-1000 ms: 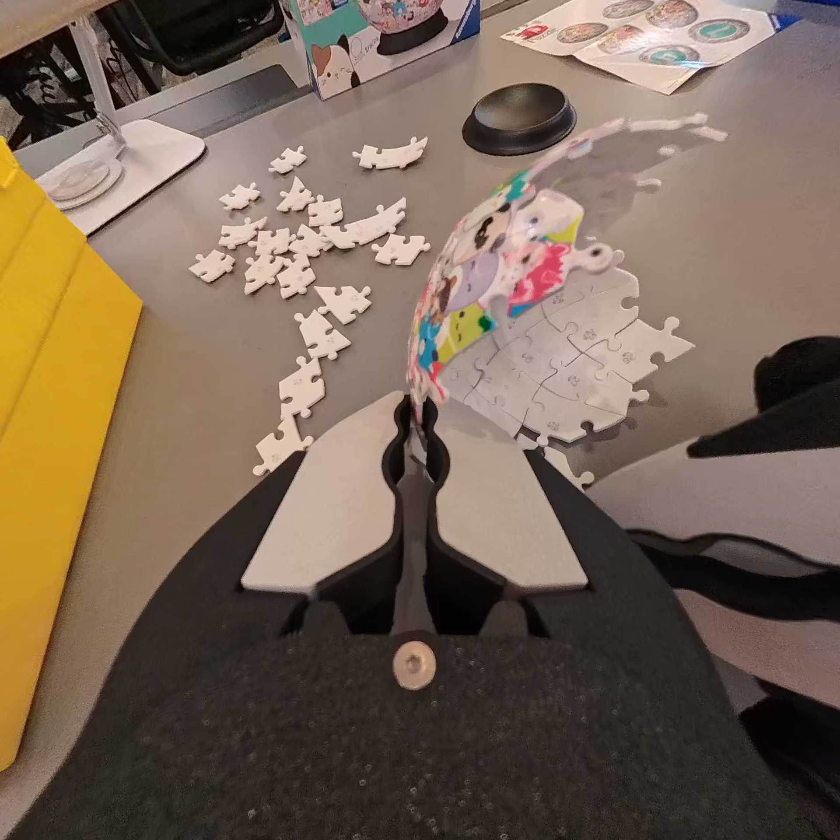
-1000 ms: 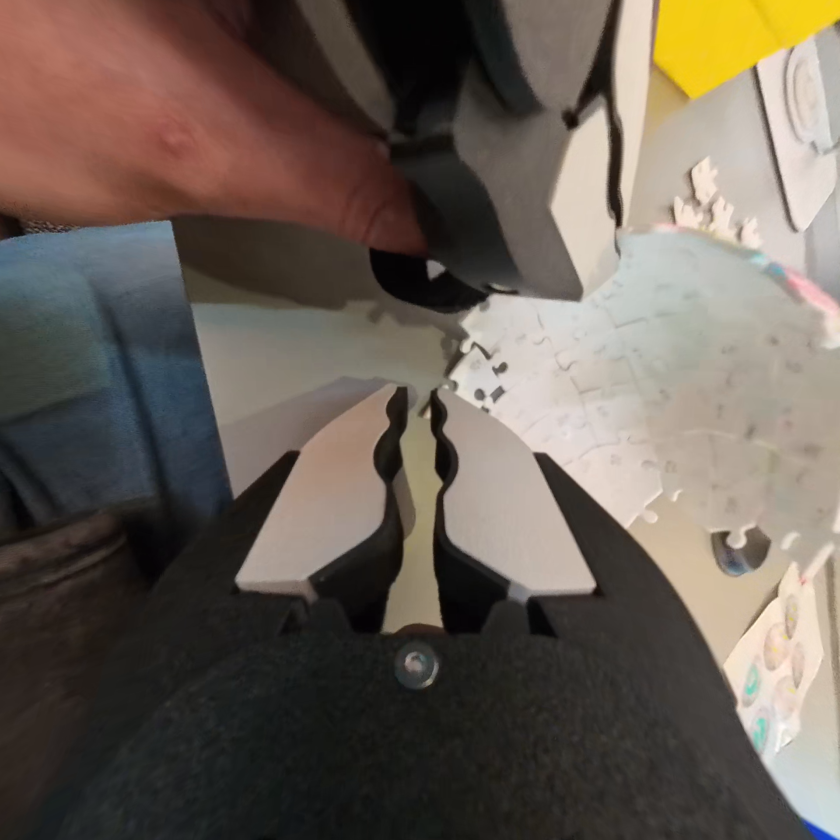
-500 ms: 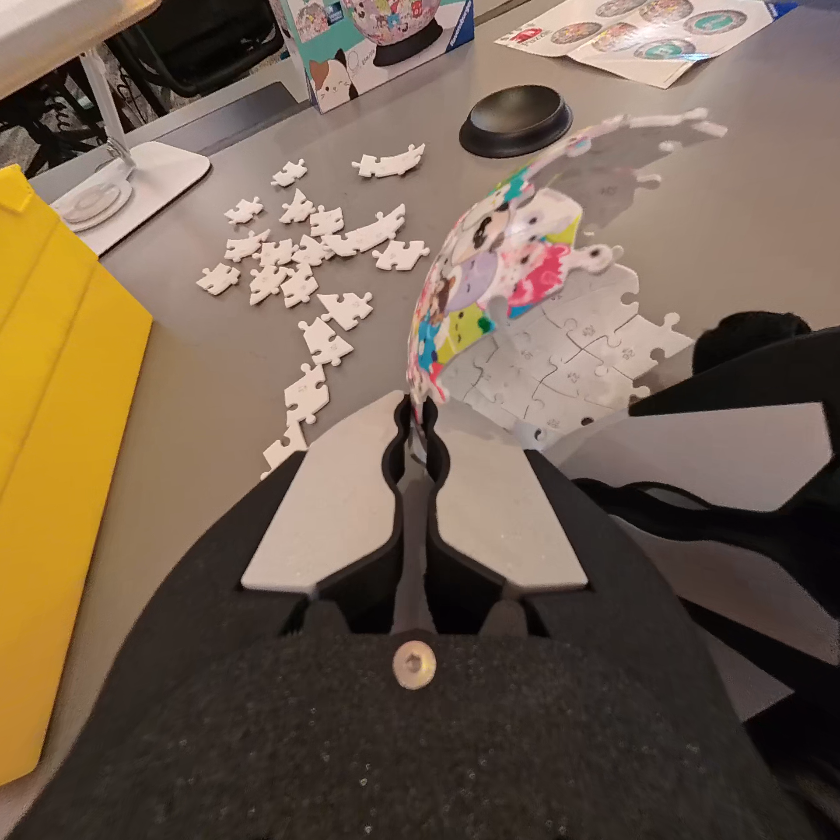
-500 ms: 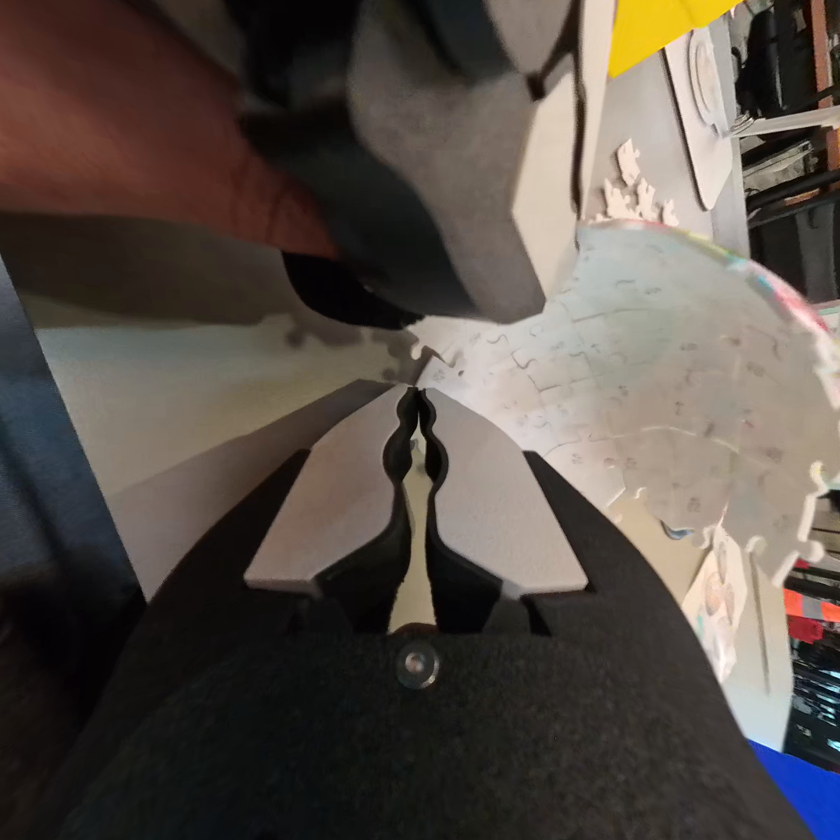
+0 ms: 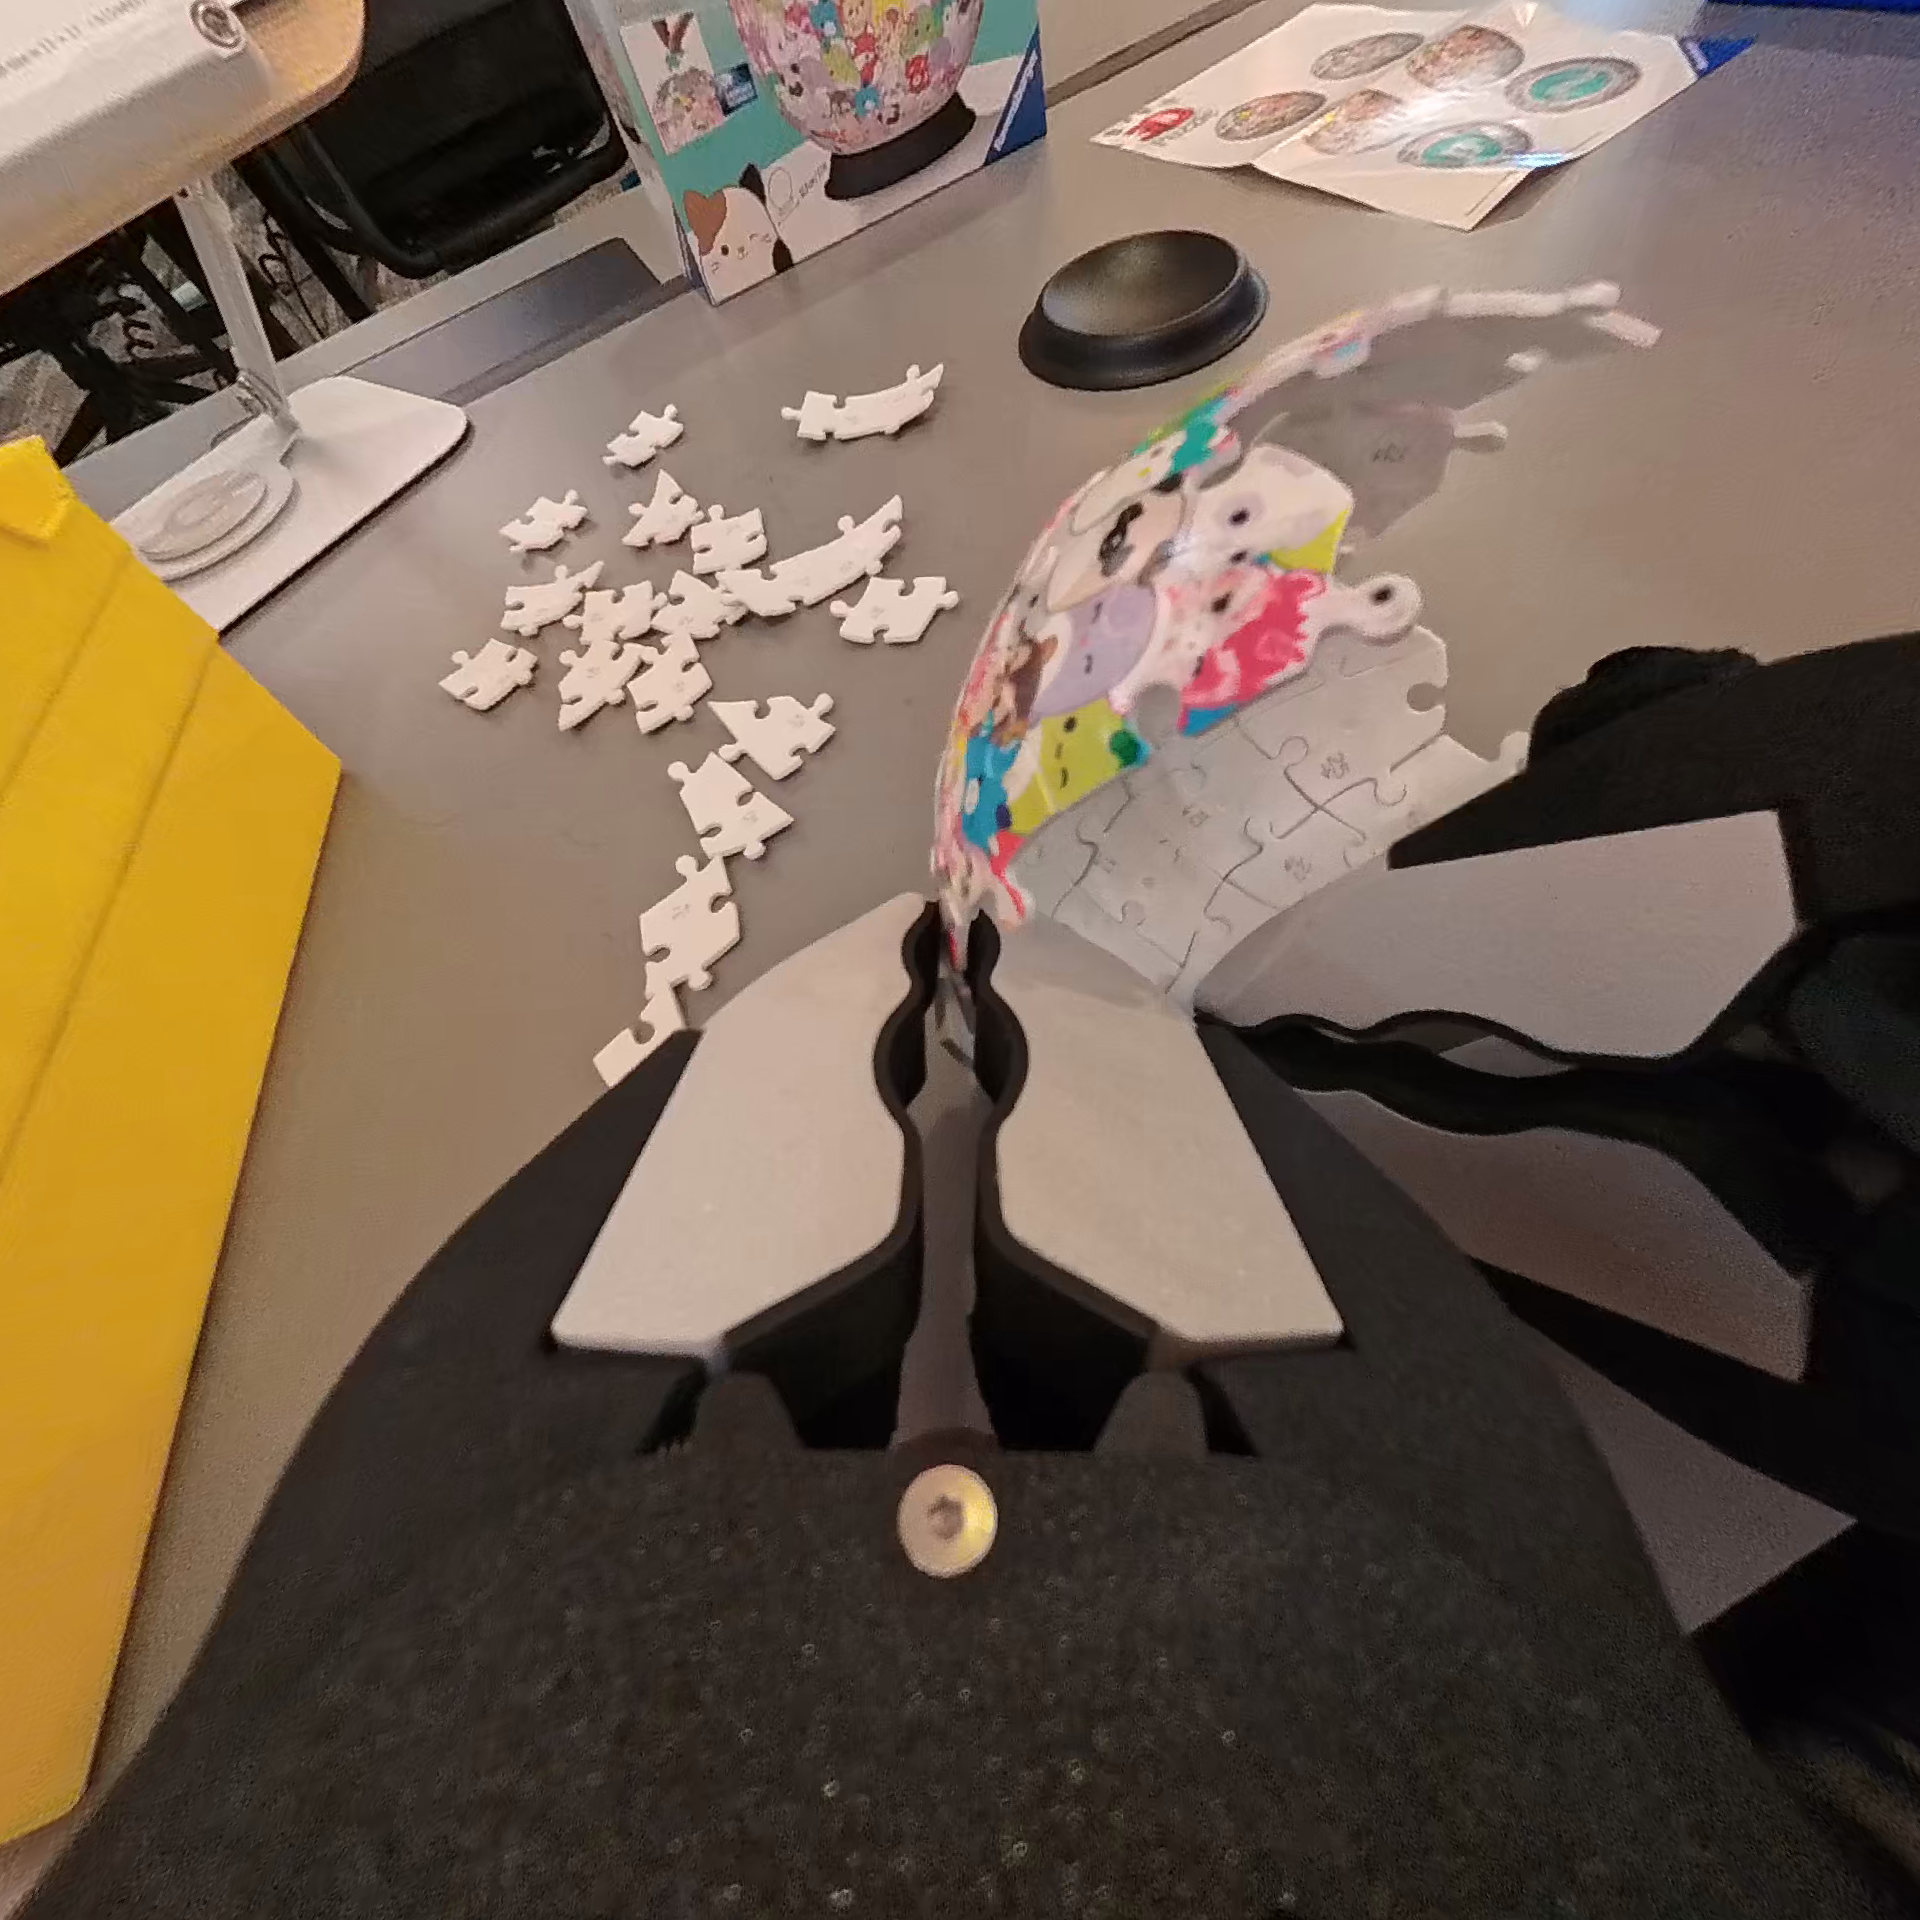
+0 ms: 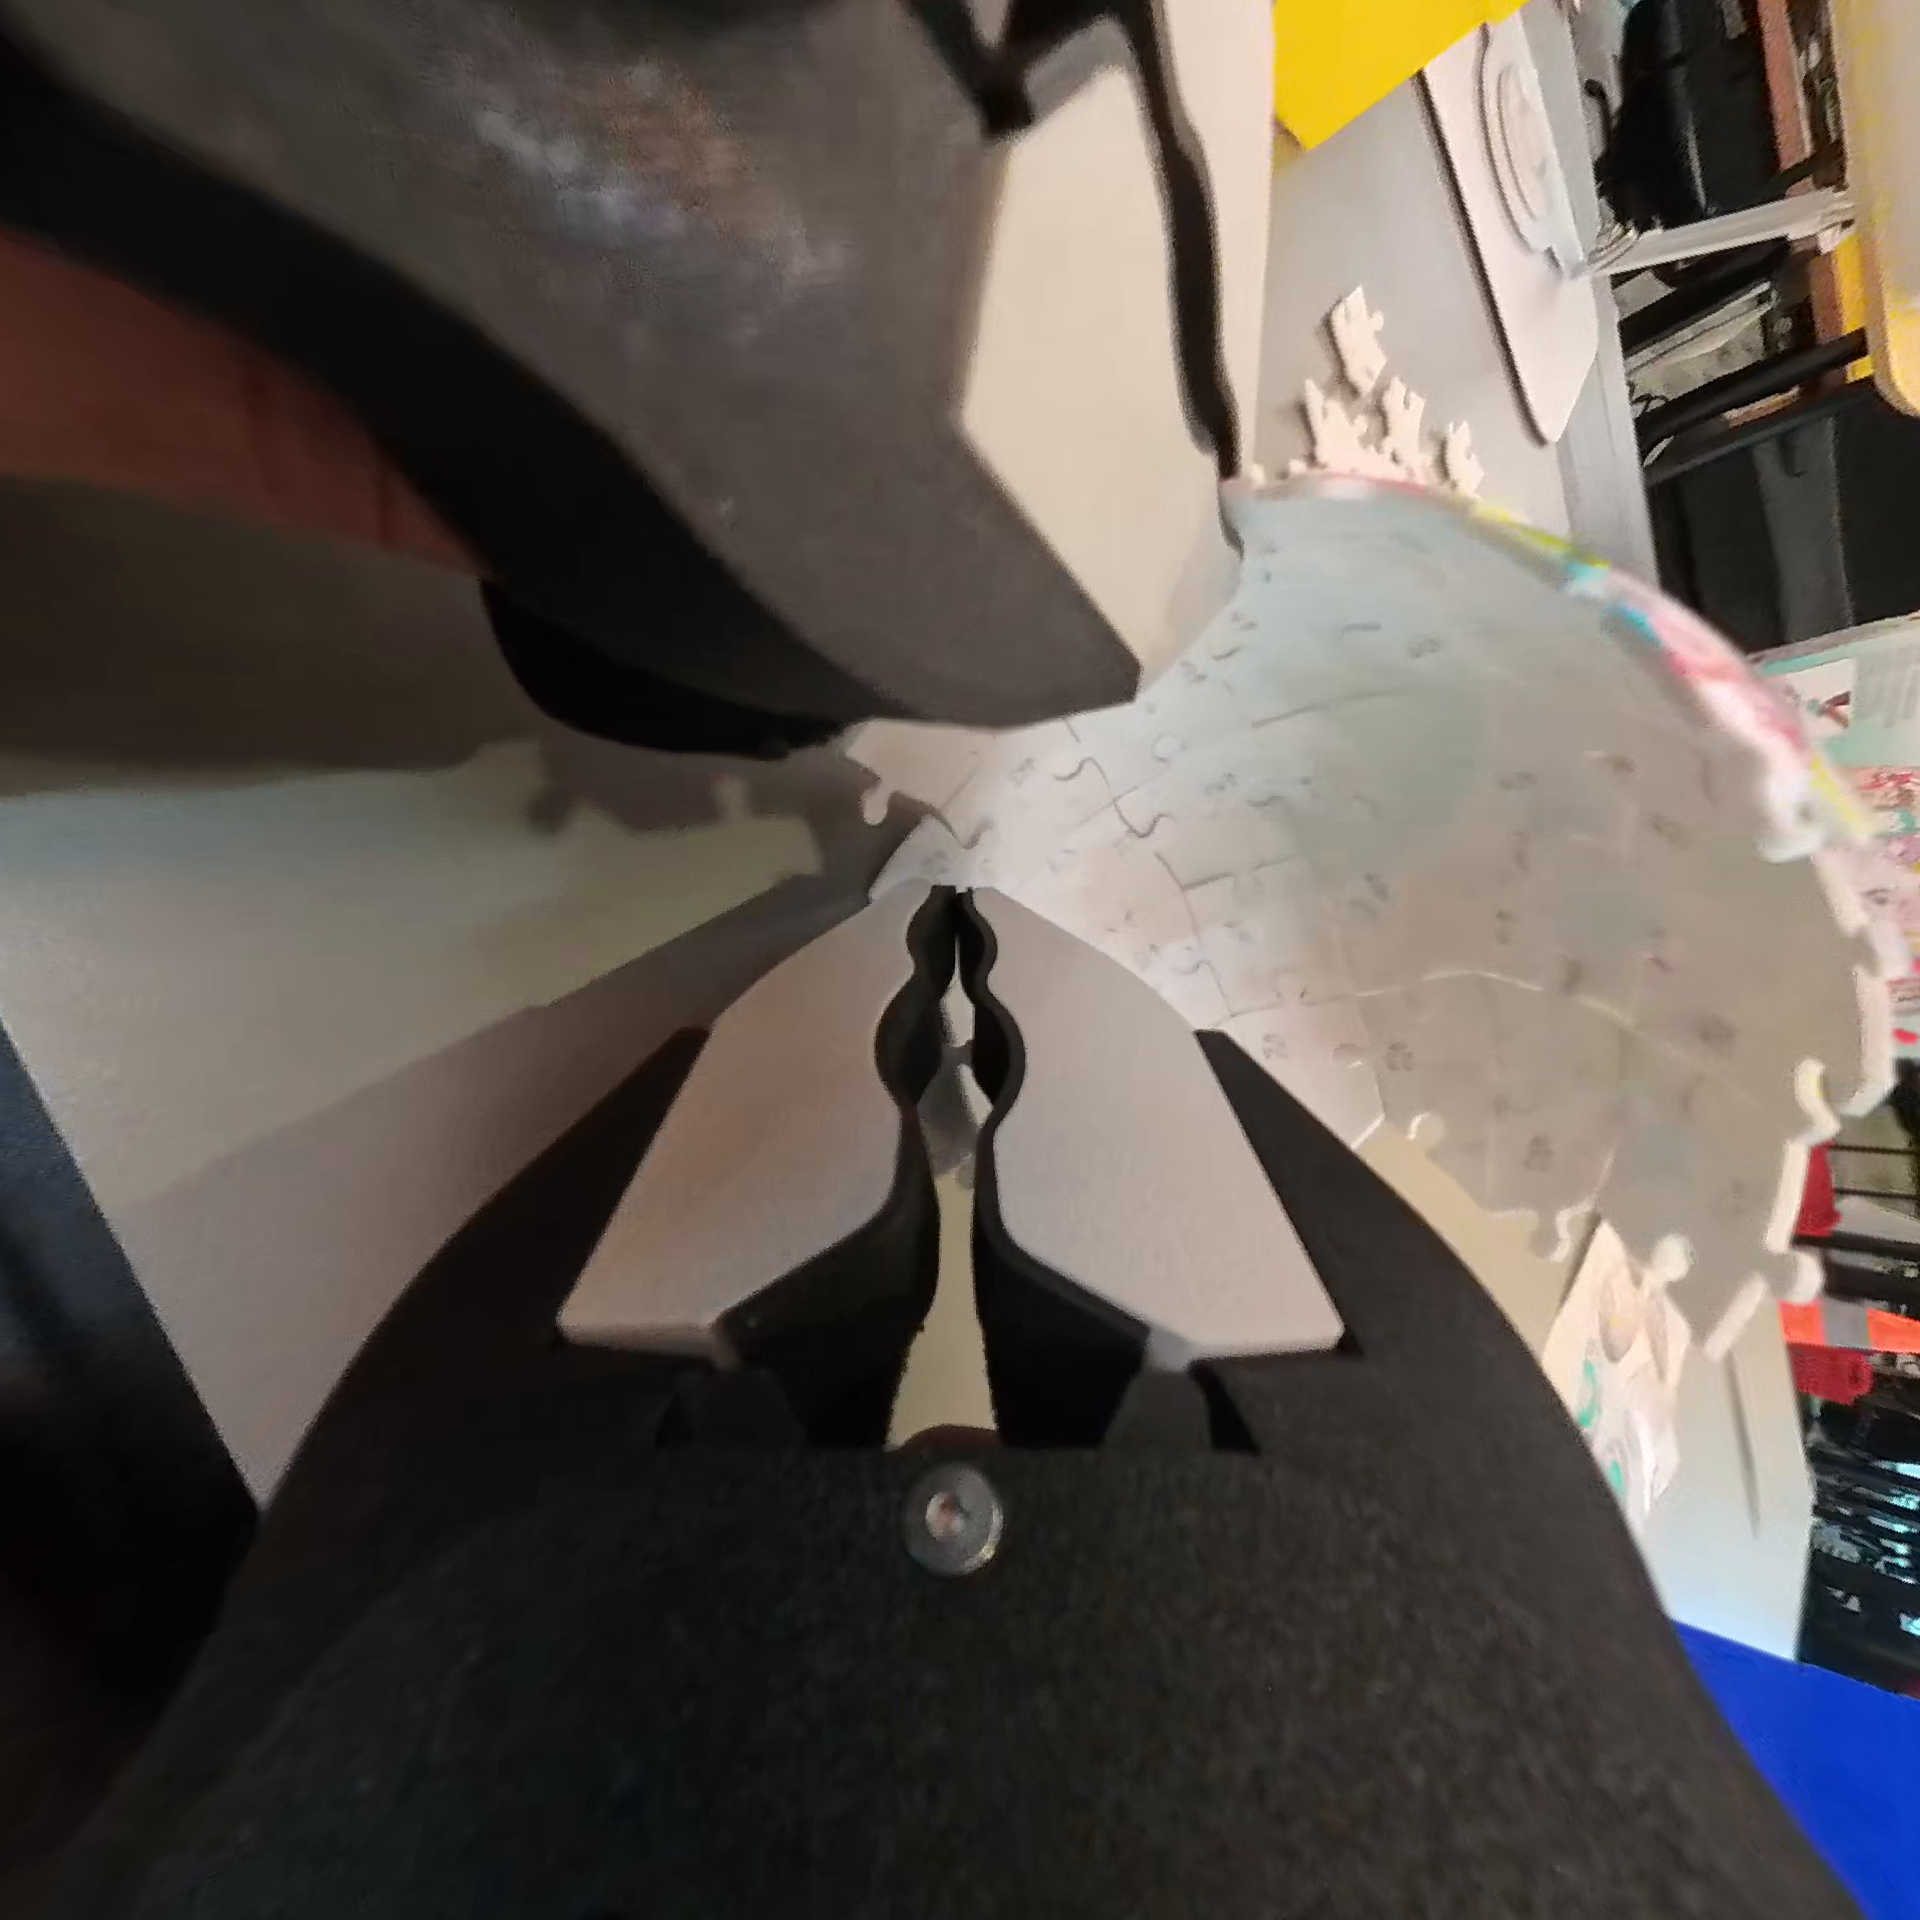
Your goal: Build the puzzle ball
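Grey desk (image 5: 1558, 540), office clutter behind. Left gripper (image 5: 961, 935) clenched on lower edge of half-built puzzle shell (image 5: 1132, 623), held up off desk, likely steadying it. Right gripper (image 6: 954, 909) pinched onto shell's opposite rim, probably pressing seam. Roughly twenty loose pieces (image 5: 665, 623) waiting, face down. One black stand (image 5: 1143, 296), one box (image 5: 831, 125).

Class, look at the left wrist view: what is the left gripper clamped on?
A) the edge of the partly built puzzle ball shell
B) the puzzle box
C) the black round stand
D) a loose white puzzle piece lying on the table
A: the left gripper has its jaws pinched on the lower edge of the curved, colourful puzzle ball shell, which rises from between its fingertips.
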Demonstrator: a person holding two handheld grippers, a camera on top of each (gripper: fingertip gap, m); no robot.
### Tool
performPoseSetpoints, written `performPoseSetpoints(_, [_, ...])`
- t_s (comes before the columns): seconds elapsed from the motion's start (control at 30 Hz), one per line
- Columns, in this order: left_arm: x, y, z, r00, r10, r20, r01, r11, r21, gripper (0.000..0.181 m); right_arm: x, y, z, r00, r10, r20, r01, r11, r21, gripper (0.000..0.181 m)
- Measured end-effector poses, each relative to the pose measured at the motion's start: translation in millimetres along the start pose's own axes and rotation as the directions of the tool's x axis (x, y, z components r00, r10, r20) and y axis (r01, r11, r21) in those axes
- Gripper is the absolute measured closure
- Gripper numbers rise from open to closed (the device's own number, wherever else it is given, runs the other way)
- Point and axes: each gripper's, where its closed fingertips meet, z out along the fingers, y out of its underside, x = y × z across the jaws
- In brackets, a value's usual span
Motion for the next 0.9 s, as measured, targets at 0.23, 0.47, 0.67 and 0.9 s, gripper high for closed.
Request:
performPoseSetpoints(0.23, [3,-1,0,0.999,0.039,-0.001,-0.039,0.999,0.009,0.178,-1,2,-2,0.997,0.070,0.036,-0.070,0.998,-0.002,0.181])
performPoseSetpoints(0.47, [7,-2,0,0.996,0.088,0.002,-0.088,0.996,0.015,0.177,0,7,-3,0.970,0.210,0.119,-0.212,0.977,0.000,0.181])
performPoseSetpoints(0.67, [9,-4,3,0.991,0.131,0.007,-0.131,0.991,0.024,0.177,4,12,-2,0.948,0.278,0.155,-0.281,0.960,0.000,0.181])
performPoseSetpoints(0.9, [13,-8,7,0.988,0.157,0.015,-0.157,0.987,0.029,0.177,15,13,-5,0.981,0.175,0.087,-0.179,0.983,0.047,0.181])
